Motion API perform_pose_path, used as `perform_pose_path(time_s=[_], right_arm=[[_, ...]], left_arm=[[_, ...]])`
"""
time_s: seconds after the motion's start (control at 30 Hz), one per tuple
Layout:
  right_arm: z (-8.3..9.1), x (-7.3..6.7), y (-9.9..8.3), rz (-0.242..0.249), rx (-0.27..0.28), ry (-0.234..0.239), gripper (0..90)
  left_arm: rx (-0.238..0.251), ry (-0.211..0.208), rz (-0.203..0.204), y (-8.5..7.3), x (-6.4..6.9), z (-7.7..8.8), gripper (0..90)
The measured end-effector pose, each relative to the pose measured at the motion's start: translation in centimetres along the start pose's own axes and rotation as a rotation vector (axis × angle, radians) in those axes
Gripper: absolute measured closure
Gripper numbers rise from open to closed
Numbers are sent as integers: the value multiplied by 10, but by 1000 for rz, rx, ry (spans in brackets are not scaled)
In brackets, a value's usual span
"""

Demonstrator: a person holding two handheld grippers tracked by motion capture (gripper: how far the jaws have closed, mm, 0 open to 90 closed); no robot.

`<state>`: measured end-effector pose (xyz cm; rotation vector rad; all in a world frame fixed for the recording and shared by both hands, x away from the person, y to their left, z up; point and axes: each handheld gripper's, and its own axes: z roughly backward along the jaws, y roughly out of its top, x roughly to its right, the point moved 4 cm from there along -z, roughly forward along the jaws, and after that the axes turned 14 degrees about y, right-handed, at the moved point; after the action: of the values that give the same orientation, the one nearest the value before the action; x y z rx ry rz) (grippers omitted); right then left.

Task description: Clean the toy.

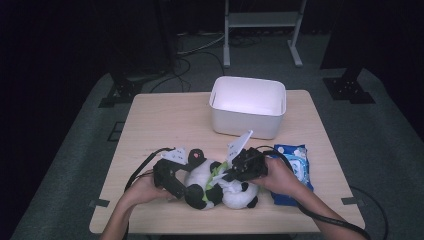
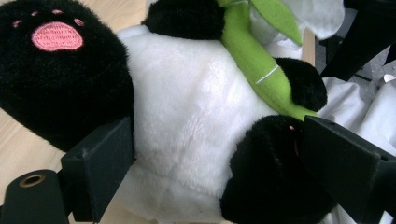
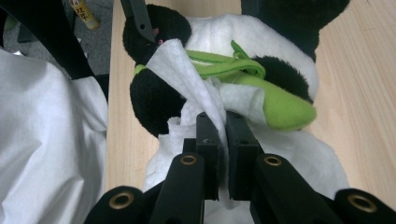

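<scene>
Clenched on a white wipe [image 3: 196, 88], the right tongs [image 3: 223, 122] have their two black jaws nearly together, with the thin sheet pinched between them and draped over the plush panda [image 3: 261, 42]. The left tongs [image 2: 205, 158] grasp the panda across its lower body, one jaw against the white belly and the other against a black leg, steadying the toy. In the high view the panda [image 1: 220, 185] lies on its back near the front edge of the bench [image 1: 165, 120], between the left tongs [image 1: 172, 180] and the right tongs [image 1: 245, 165]. A green plush bamboo stalk [image 2: 254, 60] crosses its chest. Just right of the toy lies a blue wipes packet [image 1: 295, 175], partly under the person's right hand. A white bin [image 1: 247, 107] stands farther back on the bench, well apart from the toy.

The work looks like wiping the panda. The likely trouble is the wipe itself: it is held by a narrow fold, so a hard drag across the pile could tear it or pull it free. It could also snag on the green stalk's loops. If the left grip on soft stuffing slackens, the toy may roll or slide toward the bench edge.
</scene>
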<state>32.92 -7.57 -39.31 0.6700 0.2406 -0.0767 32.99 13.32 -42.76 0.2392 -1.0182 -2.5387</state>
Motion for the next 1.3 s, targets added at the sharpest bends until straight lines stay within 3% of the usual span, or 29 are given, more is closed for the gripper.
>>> perform_pose_path(time_s=[0.27, 0.47, 0.63, 0.7, 0.9, 1.0, 1.1, 1.2, 1.3], right_arm=[[17, -6, -10, -4, 16, -32, 852], [33, -5, -27, -55, 30, -44, 843], [31, -2, -30, -60, 35, -71, 762], [28, 1, -28, -52, 45, -89, 674], [16, 0, -20, -31, 64, -56, 612], [9, -1, -14, -9, 60, -63, 635], [2, -2, -9, 8, 39, -70, 784], [3, -4, -8, 19, 21, -69, 826], [8, -9, -12, 10, 49, -47, 836]], left_arm=[[-3, 3, -3, 1, 1, 0, 97], [-9, 8, -7, 2, 2, 0, 97], [-12, 10, -9, 2, 2, 0, 97], [-16, 12, -12, 3, 2, 0, 97], [-16, 15, -5, 4, 2, -1, 96], [-16, 20, -13, 3, 3, -1, 96], [-14, 20, -15, 3, 3, -1, 96], [-15, 18, -21, 4, 3, -1, 96], [-14, 17, -20, 4, 2, -1, 96]])
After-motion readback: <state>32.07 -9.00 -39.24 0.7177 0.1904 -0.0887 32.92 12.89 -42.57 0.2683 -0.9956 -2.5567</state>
